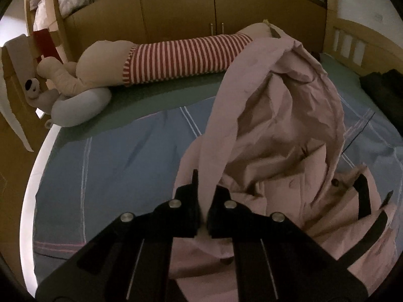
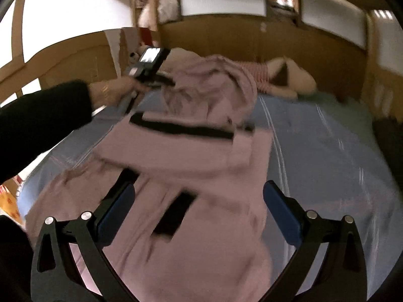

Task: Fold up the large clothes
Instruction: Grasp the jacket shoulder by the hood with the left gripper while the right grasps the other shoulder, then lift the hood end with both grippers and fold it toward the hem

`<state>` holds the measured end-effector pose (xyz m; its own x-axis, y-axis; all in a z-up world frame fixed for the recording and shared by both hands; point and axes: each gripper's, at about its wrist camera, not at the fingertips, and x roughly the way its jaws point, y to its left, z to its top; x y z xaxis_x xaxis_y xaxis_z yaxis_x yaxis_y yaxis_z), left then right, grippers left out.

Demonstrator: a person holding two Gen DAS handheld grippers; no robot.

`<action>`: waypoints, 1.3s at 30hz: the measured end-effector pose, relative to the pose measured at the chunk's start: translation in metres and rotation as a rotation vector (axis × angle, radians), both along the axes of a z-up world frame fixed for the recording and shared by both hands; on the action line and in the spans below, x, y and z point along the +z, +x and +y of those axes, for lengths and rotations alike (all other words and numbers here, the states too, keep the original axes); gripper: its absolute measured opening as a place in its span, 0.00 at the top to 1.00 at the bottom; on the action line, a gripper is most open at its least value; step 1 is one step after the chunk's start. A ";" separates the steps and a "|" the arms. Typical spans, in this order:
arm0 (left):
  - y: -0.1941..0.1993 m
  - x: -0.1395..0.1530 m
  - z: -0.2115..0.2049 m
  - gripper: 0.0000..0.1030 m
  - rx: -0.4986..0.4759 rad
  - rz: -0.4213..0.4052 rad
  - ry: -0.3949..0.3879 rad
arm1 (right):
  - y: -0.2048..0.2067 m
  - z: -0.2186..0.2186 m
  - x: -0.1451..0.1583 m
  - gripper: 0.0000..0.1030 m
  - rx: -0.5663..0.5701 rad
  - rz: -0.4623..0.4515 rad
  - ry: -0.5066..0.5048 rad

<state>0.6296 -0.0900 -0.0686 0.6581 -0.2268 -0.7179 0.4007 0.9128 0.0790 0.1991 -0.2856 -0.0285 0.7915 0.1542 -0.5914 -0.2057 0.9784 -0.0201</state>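
Note:
A large pink coat (image 1: 284, 125) with black trim lies crumpled on the bed's blue sheet (image 1: 121, 166). My left gripper (image 1: 205, 188) is shut on a strip of the pink coat and lifts that part above the bed. In the right wrist view the coat (image 2: 191, 166) spreads below my right gripper (image 2: 199, 193), which is open and empty just above the fabric. The left gripper (image 2: 161, 80) also shows there at the upper left, held by a hand and clamped on raised coat fabric.
A long plush toy (image 1: 173, 60) in a red-striped shirt lies along the far edge of the bed by wooden cabinets (image 1: 176, 12). A grey neck pillow (image 1: 80, 108) and a small plush sit at the left. A dark garment (image 1: 382, 88) lies at the right.

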 end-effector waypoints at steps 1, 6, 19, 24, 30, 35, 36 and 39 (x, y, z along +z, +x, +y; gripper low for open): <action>-0.002 0.001 0.002 0.96 0.000 0.008 -0.012 | 0.029 -0.001 0.007 0.01 0.008 -0.024 -0.042; -0.002 -0.002 0.011 0.96 -0.002 0.023 -0.047 | 0.184 -0.021 0.013 0.01 -0.030 -0.037 -0.175; 0.003 -0.012 0.038 0.95 -0.032 0.049 -0.050 | 0.424 -0.071 -0.060 0.16 -0.171 0.240 -0.053; 0.001 -0.013 0.041 0.95 -0.039 0.050 -0.044 | 0.442 -0.075 -0.064 0.95 -0.243 0.267 -0.008; -0.009 -0.008 0.057 0.95 -0.012 0.078 -0.078 | 0.383 -0.066 -0.026 0.97 -0.178 0.097 -0.025; -0.049 -0.004 0.081 0.94 -0.018 0.106 -0.124 | 0.298 -0.050 -0.002 0.97 -0.035 -0.019 -0.030; -0.058 -0.004 0.084 0.94 -0.025 0.111 -0.129 | 0.281 -0.047 0.001 0.97 -0.014 -0.034 -0.031; -0.097 -0.009 0.094 0.92 -0.069 0.130 -0.131 | 0.225 -0.035 -0.001 0.97 0.067 -0.090 -0.052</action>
